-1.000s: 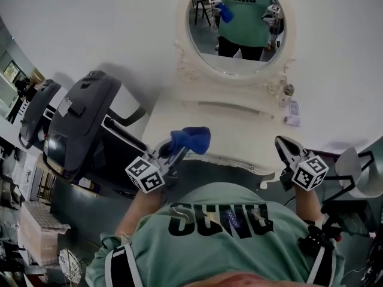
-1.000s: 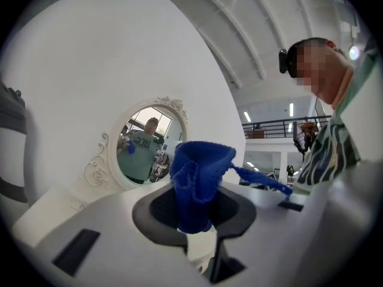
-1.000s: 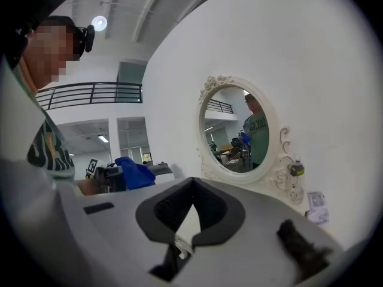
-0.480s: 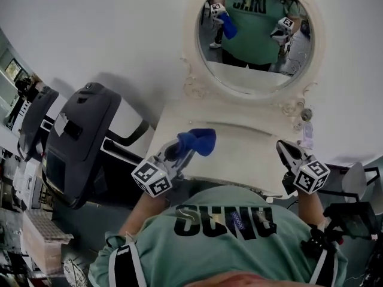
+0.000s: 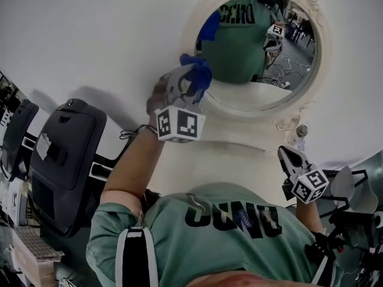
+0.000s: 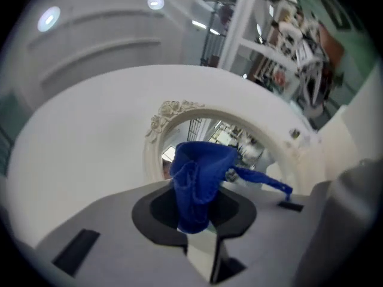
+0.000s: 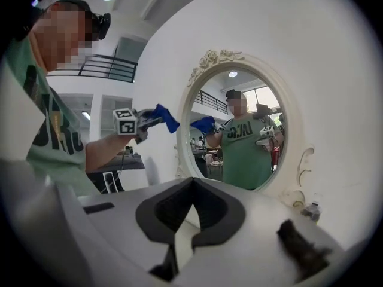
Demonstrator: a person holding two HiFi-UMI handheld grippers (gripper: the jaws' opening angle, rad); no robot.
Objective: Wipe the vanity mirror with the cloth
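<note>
Our left gripper (image 5: 187,84), held up, has its jaws clamped on the blue cloth (image 5: 199,73), which is at the left rim of the mirror (image 5: 270,70), while our right gripper (image 5: 288,156) hangs low by the vanity with its jaws together and nothing between them.

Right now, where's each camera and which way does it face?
Head view: on the head, aimed down at mirror; shows shirt, left arm, left gripper, right gripper.
Left gripper view: rides that gripper, faces mirror frame; fingers shut on cloth.
Right gripper view: rides that gripper, faces mirror obliquely; shut fingers, left arm.
Shared by head and right gripper views: cloth near the mirror's rim.
</note>
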